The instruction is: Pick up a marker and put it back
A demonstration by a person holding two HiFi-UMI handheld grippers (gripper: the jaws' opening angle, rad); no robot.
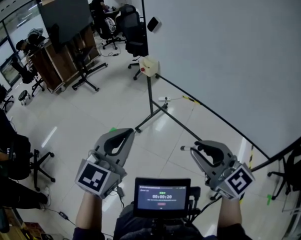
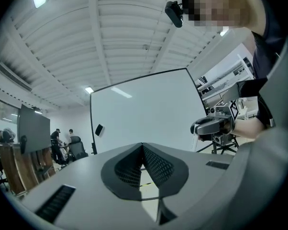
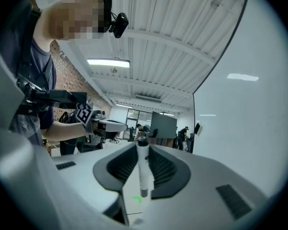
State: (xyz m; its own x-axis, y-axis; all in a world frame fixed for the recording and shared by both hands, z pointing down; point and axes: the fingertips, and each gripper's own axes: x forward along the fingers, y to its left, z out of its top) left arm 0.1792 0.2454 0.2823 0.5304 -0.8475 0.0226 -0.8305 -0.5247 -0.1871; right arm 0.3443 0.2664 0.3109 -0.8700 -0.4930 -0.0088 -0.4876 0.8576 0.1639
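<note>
My right gripper (image 1: 197,147) is shut on a white marker (image 3: 142,171). The marker stands upright between the jaws in the right gripper view, dark cap at the top and grey end at the bottom. In the head view only the marker's end (image 1: 182,147) pokes out to the left of the jaws. My left gripper (image 1: 124,134) is held level beside it, shut, with its pads (image 2: 149,164) meeting at the tip and nothing between them. Both grippers face the whiteboard (image 1: 230,49), which stands some way ahead of them.
A black eraser (image 1: 153,24) sticks to the whiteboard's upper left. The board's stand legs (image 1: 153,115) spread over the floor ahead. A dark screen on a stand (image 1: 65,14), office chairs (image 1: 133,34) and people sit at the back left. A small display (image 1: 162,196) hangs at my chest.
</note>
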